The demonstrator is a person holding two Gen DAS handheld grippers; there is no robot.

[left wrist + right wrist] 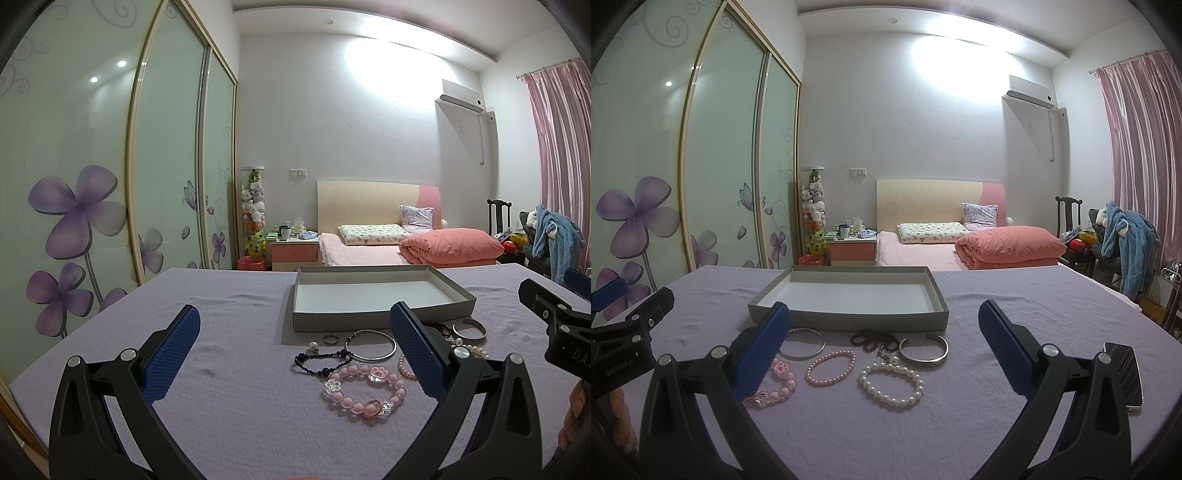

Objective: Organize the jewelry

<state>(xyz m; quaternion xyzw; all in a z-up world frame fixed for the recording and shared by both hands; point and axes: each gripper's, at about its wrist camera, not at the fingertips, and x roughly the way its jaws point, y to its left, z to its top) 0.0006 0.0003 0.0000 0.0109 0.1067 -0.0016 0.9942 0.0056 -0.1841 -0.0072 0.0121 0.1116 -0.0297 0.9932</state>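
Observation:
An empty grey tray (373, 314) (849, 320) lies on the purple cloth. In front of it sit several pieces: a pink bead bracelet with flower charms (365, 391) (775, 384), a dark blue bead bracelet (321, 360), a thin silver bangle (370, 345) (805, 344), a ring (330, 338), a small pink pearl bracelet (831, 368), a white pearl bracelet (891, 384), a dark red bead bracelet (873, 340) and a silver cuff (924, 350) (470, 330). My left gripper (295, 325) and my right gripper (884, 321) both hover open above them, holding nothing.
A phone (1124, 373) lies on the cloth at the right. A wardrobe with flower doors (110, 166) runs along the left. A bed (388, 247) with an orange quilt stands behind the table, and a chair with blue clothing (1123, 240) at the right.

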